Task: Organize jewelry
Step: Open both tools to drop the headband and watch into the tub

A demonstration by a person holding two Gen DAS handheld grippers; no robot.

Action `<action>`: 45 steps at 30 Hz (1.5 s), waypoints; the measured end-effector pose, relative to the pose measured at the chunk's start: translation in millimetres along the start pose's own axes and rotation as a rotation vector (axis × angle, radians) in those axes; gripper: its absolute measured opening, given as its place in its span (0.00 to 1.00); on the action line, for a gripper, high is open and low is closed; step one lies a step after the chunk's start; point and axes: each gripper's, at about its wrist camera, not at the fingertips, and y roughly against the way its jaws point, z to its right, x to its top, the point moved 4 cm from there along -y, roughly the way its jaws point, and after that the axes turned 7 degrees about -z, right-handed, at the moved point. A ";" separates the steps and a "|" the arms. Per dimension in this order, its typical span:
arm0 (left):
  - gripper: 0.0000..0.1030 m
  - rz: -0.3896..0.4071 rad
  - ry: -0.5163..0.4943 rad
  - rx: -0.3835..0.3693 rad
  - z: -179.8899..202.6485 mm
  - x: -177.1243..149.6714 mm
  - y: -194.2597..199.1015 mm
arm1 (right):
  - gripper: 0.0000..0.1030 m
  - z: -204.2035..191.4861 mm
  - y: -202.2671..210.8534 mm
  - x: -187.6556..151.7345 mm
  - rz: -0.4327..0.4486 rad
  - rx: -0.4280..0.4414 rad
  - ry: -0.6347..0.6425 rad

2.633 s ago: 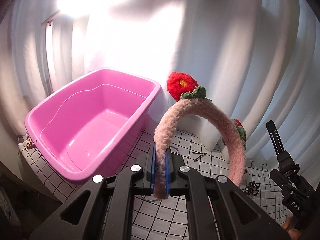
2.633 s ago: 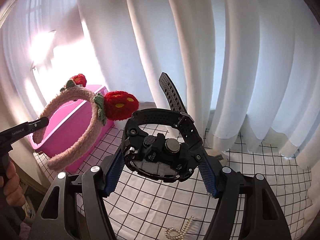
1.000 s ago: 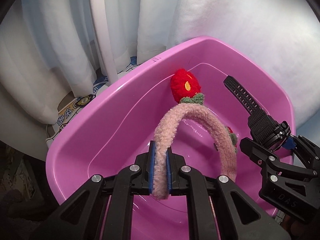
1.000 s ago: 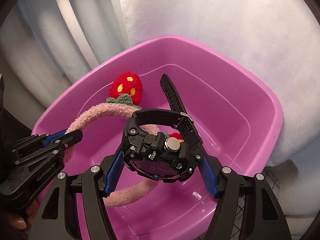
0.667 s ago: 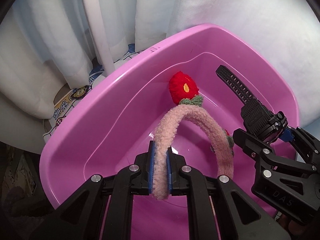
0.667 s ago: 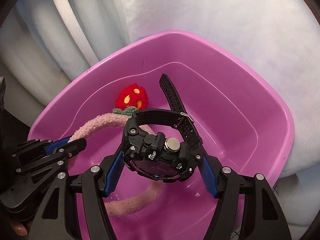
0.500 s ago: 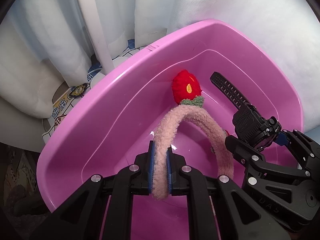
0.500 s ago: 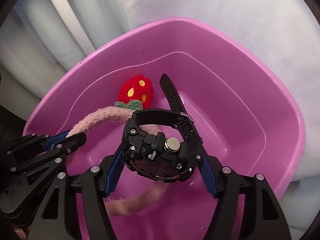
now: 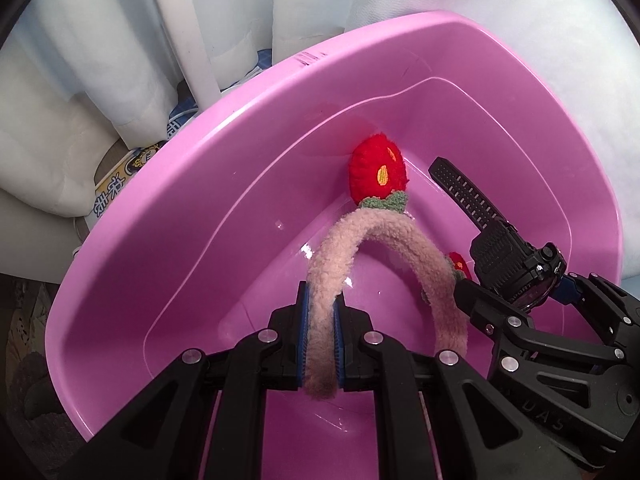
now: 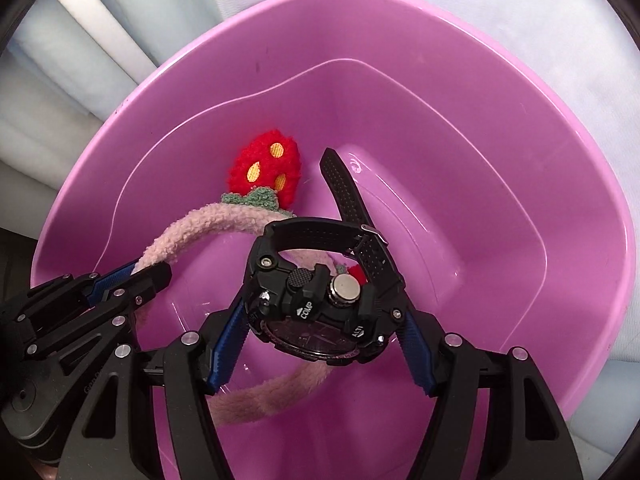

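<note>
In the left wrist view, nearest the lens, the left claw (image 9: 320, 344) is pinched almost fully closed on one end of a fluffy pink headband (image 9: 384, 248), its blue pads (image 9: 303, 336) pressing the plush from both sides; the band arches up and away from the claw, over the inside of a pink plastic tub (image 9: 200, 184); at the top of the arch sits a red knitted strawberry (image 9: 378, 176) with a green leaf collar, and a second, smaller red strawberry (image 9: 456, 260) peeks out on the band's far leg; just right of it the right claw (image 9: 516, 292) comes into the same view, gripping a black watch (image 9: 508, 264) whose strap sticks up over the tub's floor.

In the right wrist view the right claw (image 10: 320, 344) stands fairly wide, its blue pads (image 10: 224, 352) clamped against both sides of the chunky watch (image 10: 320, 296) case, the crown and buttons facing the lens, one strap looped and the other pointing away; behind the watch runs the headband (image 10: 192, 228), and the left claw (image 10: 132, 276) holds it at the left; both things hang above the tub (image 10: 560, 184) floor, whether touching it I cannot tell; beyond the tub's rim hang pale curtains (image 9: 120, 60), with a white post (image 9: 180, 28) between the folds and a printed package (image 9: 116, 184) wedged beside the tub.
</note>
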 end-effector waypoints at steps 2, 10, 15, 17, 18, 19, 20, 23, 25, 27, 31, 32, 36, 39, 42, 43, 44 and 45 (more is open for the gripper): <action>0.12 -0.015 0.013 -0.008 -6.4 4.1 -5.7 | 0.64 0.6 -1.3 1.8 -0.012 0.001 -0.007; 0.44 -0.032 0.036 -0.002 -19.2 7.7 -11.7 | 0.65 -0.3 2.4 8.4 -0.017 -0.006 -0.025; 0.64 -0.012 0.071 0.028 -32.0 9.8 -9.8 | 0.65 1.7 6.7 10.2 0.003 -0.016 -0.026; 0.66 -0.010 0.073 0.026 -35.3 10.3 -10.3 | 0.65 0.5 7.1 10.0 0.005 -0.022 -0.025; 0.67 -0.008 0.072 0.029 -35.7 9.1 -9.9 | 0.65 0.3 7.3 9.3 0.007 -0.024 -0.026; 0.67 -0.003 0.071 0.031 -36.3 8.9 -9.6 | 0.65 -0.2 8.1 9.8 0.010 -0.023 -0.027; 0.68 0.001 0.070 0.036 -36.2 8.5 -9.0 | 0.65 -1.0 9.0 10.3 0.011 -0.023 -0.028; 0.70 0.010 0.075 0.039 -33.6 5.0 -5.4 | 0.65 -5.6 12.7 8.7 0.022 -0.029 -0.032; 0.72 0.012 0.084 0.029 -33.6 4.4 -3.4 | 0.65 -4.7 14.9 8.2 0.030 -0.028 -0.034; 0.75 0.018 0.100 0.022 -34.3 1.0 0.7 | 0.65 -5.5 19.4 9.0 0.038 -0.031 -0.034; 0.77 0.029 0.088 0.014 -31.7 -2.6 8.8 | 0.65 -7.5 27.3 8.9 0.061 -0.049 -0.033; 0.78 0.036 0.086 0.011 -31.4 -3.4 11.3 | 0.65 -8.5 29.7 8.8 0.068 -0.054 -0.033; 0.92 0.072 0.101 0.012 -35.7 -6.1 22.8 | 0.65 -11.5 39.3 5.8 0.090 -0.071 -0.027; 0.92 0.075 0.109 -0.003 -38.0 -8.0 27.8 | 0.65 -12.6 44.0 1.0 0.099 -0.076 -0.027; 0.92 0.089 0.095 0.003 -36.8 -10.6 33.0 | 0.65 -13.5 48.8 -4.6 0.115 -0.084 -0.029; 0.92 0.094 0.089 0.006 -36.1 -12.0 34.9 | 0.65 -13.6 50.6 -6.8 0.121 -0.087 -0.030; 0.93 0.099 0.085 0.010 -35.5 -13.3 36.8 | 0.65 -13.5 52.3 -9.0 0.126 -0.090 -0.031; 0.94 0.101 0.083 0.021 -35.2 -14.5 38.3 | 0.65 -13.3 53.9 -11.4 0.130 -0.093 -0.032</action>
